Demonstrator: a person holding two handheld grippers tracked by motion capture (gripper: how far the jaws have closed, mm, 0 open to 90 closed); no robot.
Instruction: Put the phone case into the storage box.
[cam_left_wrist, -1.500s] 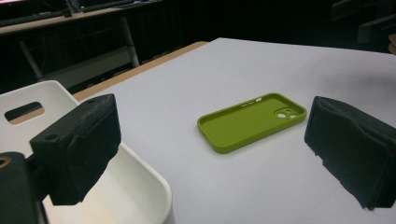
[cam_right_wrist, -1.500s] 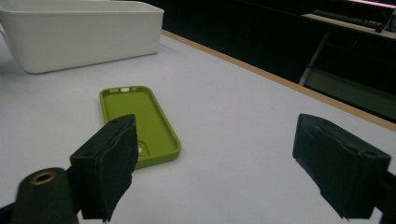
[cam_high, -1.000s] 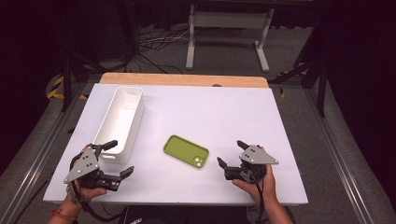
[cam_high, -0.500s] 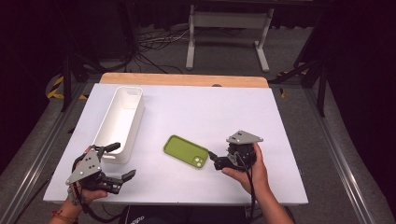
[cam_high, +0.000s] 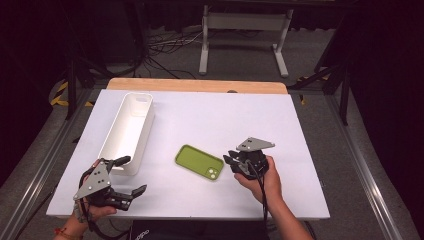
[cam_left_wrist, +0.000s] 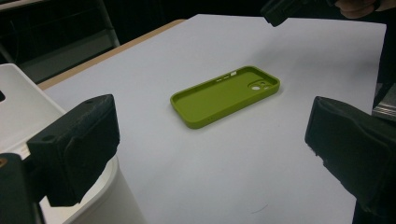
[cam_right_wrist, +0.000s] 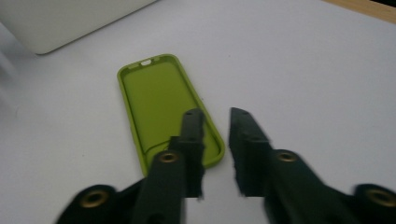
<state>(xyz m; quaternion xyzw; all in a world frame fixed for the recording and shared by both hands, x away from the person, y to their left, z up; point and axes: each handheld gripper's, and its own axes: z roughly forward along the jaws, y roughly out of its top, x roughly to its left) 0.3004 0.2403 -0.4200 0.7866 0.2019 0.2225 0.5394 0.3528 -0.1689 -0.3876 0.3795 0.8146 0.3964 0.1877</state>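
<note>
A green phone case (cam_high: 199, 161) lies hollow side up on the white table (cam_high: 225, 115), flat and untouched (cam_left_wrist: 224, 95). My right gripper (cam_high: 231, 161) hovers just right of the case's camera end. Its jaws have just been closing and now stand almost together with nothing between them (cam_right_wrist: 217, 116), above the case's near corner (cam_right_wrist: 159, 102). My left gripper (cam_high: 131, 175) sits at the table's front left, open wide and empty (cam_left_wrist: 210, 140), facing the case from a distance. The right gripper (cam_left_wrist: 280, 11) shows beyond the case in the left gripper view.
A long white bin (cam_high: 127, 130) stands on the left of the table, its near end beside my left gripper (cam_left_wrist: 18, 107). A wooden strip (cam_high: 197, 86) runs along the table's far edge, with a metal stand and cables on the floor behind.
The right gripper has moved left toward the case and lifted a little, and its jaws have gone from wide apart to nearly together. The left gripper and the case have stayed put.
</note>
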